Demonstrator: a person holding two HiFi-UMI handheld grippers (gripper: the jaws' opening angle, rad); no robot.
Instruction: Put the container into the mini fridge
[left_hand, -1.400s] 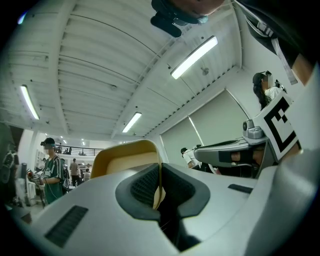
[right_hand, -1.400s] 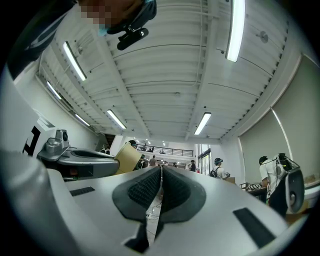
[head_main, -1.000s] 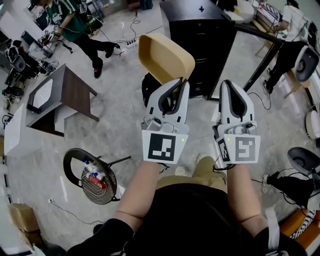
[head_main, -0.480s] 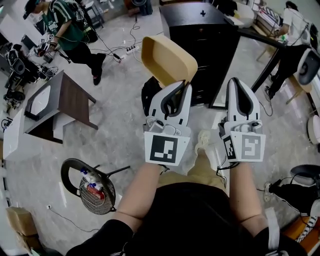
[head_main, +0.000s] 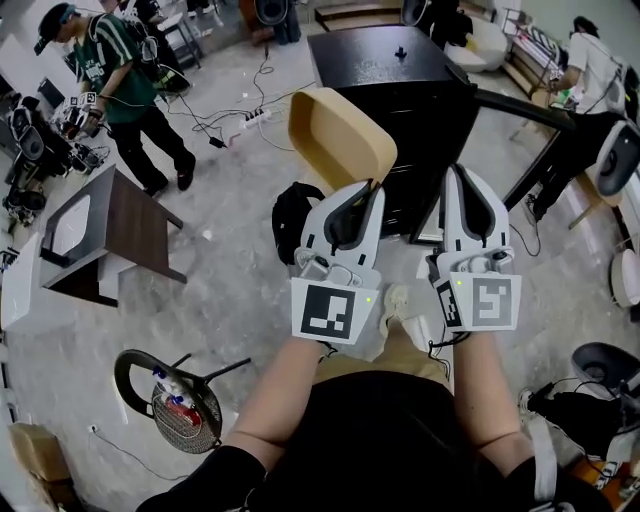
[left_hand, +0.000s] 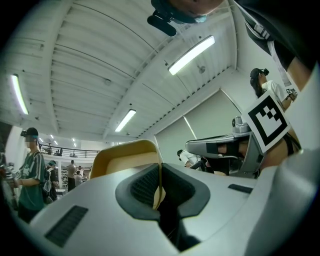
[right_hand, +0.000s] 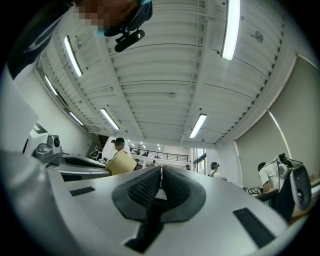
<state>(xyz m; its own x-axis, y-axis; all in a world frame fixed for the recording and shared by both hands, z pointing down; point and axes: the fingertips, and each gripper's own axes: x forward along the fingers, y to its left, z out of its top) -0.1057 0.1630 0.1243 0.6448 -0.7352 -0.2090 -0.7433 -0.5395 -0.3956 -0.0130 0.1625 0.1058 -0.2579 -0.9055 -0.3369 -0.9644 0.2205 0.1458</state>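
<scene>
L claw (head_main: 366, 190) clenched on the thin rim of the tan container (head_main: 335, 130), pads pinching the wall from both sides. Rim grip = 1-handed carry. Tub sticks up & ahead of that claw, tilted, mouth toward head cam. Inside: empty afaict. R claw (head_main: 457, 172) closed on nothing, just right of L, prob free for the door. Black mini fridge (head_main: 400, 85) ahead of both claws, not reached yet. Door state unclear.
</scene>
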